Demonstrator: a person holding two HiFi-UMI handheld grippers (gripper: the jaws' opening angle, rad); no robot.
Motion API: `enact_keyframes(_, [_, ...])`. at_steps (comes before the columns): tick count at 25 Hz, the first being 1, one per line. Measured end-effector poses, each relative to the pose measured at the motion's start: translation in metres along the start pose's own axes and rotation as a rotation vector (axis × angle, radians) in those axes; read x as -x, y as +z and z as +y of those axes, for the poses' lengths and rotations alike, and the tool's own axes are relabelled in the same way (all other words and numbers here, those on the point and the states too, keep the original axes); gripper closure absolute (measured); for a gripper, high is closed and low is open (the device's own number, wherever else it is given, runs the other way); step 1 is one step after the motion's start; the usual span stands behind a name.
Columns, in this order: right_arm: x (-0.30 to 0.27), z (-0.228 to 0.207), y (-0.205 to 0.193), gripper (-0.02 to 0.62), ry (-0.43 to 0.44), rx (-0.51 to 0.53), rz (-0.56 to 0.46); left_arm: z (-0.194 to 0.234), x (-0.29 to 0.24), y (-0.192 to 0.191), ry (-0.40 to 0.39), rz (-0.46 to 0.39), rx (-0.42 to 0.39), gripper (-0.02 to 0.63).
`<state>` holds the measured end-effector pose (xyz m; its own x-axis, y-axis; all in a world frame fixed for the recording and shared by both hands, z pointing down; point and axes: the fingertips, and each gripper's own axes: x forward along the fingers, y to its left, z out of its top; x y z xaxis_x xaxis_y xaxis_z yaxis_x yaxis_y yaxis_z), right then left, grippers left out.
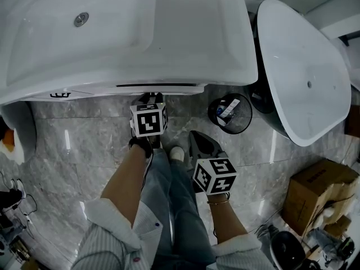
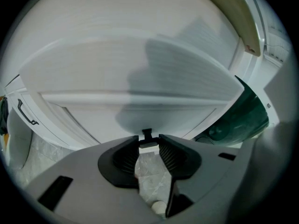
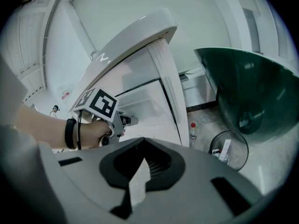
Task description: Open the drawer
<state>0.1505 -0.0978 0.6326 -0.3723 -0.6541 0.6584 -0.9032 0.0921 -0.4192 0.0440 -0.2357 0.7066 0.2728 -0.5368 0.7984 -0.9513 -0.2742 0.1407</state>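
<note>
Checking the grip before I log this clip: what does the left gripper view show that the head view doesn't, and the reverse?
Only the left gripper view: the small drawer handle, pinched between the jaws of the left hand-held gripper.
Only the head view: the basin's drain, the cardboard box, and the right hand-held gripper, which is holding nothing.
Both: the left hand-held gripper itself, the bathtub and the marble floor.
</note>
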Motion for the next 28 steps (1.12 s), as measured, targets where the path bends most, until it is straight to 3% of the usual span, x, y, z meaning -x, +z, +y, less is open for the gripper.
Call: enact_keyframes(28, [0.001,0.014,-0.006,0.588,0.004,0.002,0.024,-0.007,0.032,-0.053,0.012,0.022,-0.006,0.462])
